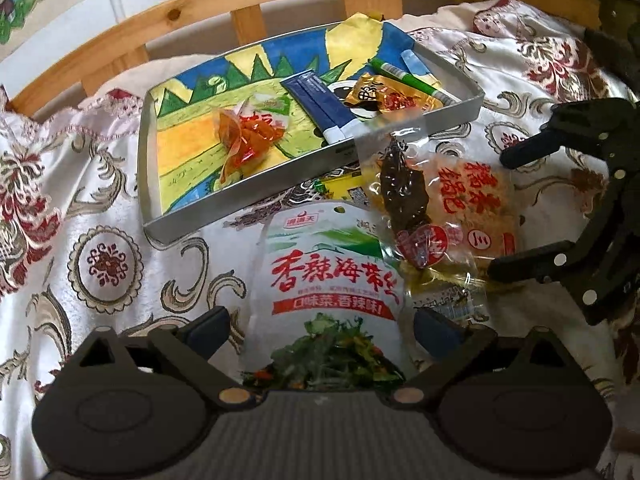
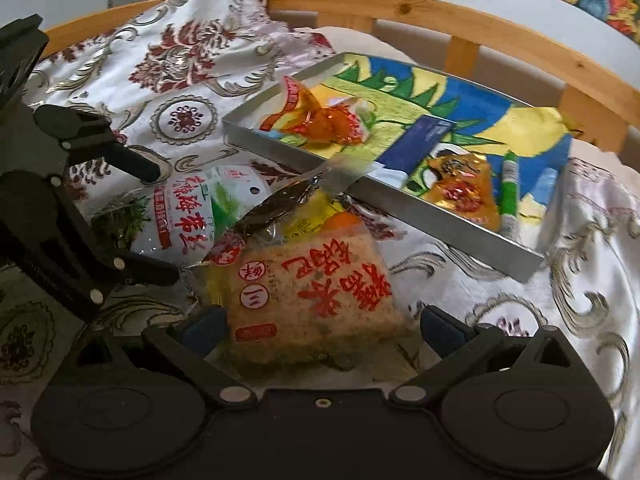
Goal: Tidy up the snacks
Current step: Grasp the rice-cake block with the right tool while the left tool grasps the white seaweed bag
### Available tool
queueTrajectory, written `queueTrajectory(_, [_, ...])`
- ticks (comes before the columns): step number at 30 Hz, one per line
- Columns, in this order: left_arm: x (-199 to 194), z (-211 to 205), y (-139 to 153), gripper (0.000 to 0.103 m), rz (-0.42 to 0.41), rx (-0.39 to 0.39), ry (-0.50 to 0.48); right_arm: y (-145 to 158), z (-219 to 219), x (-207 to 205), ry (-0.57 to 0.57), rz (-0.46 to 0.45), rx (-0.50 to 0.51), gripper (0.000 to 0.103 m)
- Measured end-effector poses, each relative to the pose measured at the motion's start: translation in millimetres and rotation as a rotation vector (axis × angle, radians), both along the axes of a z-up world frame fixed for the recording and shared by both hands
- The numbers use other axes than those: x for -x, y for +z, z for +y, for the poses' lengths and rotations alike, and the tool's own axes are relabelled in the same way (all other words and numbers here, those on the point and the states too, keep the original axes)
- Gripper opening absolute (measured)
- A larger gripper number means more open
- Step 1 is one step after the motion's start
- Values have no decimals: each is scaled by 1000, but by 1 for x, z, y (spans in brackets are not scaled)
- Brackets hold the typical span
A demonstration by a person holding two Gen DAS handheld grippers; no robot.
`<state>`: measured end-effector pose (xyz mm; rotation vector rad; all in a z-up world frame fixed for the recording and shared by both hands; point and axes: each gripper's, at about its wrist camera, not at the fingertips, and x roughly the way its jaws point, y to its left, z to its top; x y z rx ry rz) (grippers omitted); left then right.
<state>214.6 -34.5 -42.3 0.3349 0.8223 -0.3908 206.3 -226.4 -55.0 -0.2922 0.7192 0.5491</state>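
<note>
**Q:** Where did the snacks lie, and why there?

**A:** On a bed, over a flowered cloth (image 1: 100,208). A shallow metal tray (image 1: 148,168) sat near the wooden rail (image 1: 168,20), lined with a child's bright drawing. It already held an orange packet (image 1: 250,130), a gold packet (image 1: 386,98), a dark blue sachet (image 1: 316,104) and a green pen (image 1: 404,76); I judged it the collecting place. Three packs waited just outside its near wall, heaped and overlapping: the seaweed bag (image 1: 332,276), a clear pouch of dark food (image 1: 404,196) leaning against the tray's edge, and the rice cracker pack (image 2: 316,284).

**Q:** And your claws?

**A:** My left claw (image 1: 320,328) stood wide open, one finger each side of the seaweed bag's lower end, pads not pressing it. My right claw (image 2: 320,326) was likewise spread, straddling the cracker pack without gripping. Neither held anything. I read it as each claw lined up on its own pack, so both could go into the tray without disturbing the pouch lying across them.
</note>
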Motion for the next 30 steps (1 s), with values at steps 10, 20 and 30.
queueTrajectory(10, [-8,9,1,82,75,67,56,-1,14,-21,147,86,23,102])
queueTrajectory(20, [10,17,7,78,76,68,94,-4,26,2,136,32,117,102])
queueTrajectory(30, [49,26,13,78,165,108,136,8,18,33,130,69,91,100])
